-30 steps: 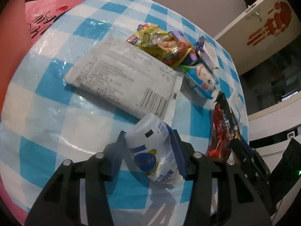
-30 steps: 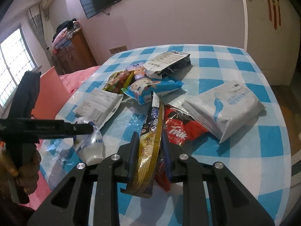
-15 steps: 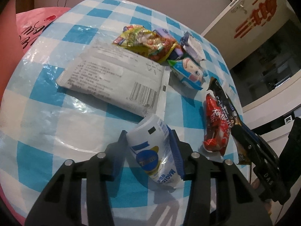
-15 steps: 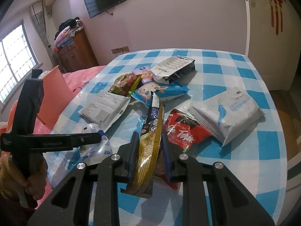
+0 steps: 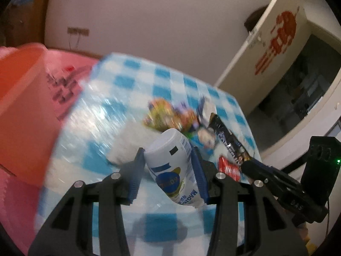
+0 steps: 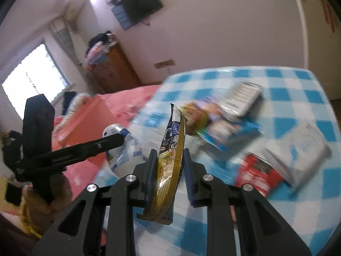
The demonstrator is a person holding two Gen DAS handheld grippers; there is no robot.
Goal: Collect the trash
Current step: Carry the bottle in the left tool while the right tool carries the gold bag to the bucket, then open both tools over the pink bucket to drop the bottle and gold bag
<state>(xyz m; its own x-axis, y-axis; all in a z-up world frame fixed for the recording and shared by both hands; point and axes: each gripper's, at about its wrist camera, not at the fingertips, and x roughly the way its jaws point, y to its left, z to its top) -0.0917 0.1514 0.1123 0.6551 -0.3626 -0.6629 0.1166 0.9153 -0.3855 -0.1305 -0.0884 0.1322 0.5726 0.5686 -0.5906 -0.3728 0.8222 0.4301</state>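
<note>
Above checkered table (image 5: 119, 115), bottle (image 5: 170, 160) clamped between left jaws, wrapper (image 6: 170, 155) between right.

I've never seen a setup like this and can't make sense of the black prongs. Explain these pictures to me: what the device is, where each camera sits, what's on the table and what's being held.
There is no robot here. A person holds a two-finger gripper in each hand, and each gripper carries a wide-angle camera looking along its fingers, so the black prongs at the bottom are the gripper itself.

In the left view, the left gripper is shut on a small white bottle. In the right view, the right gripper is shut on a gold and dark wrapper.

Both items hang above a blue checked tablecloth, where other litter lies: a red wrapper, a white packet and more blurred snack bags.
</note>
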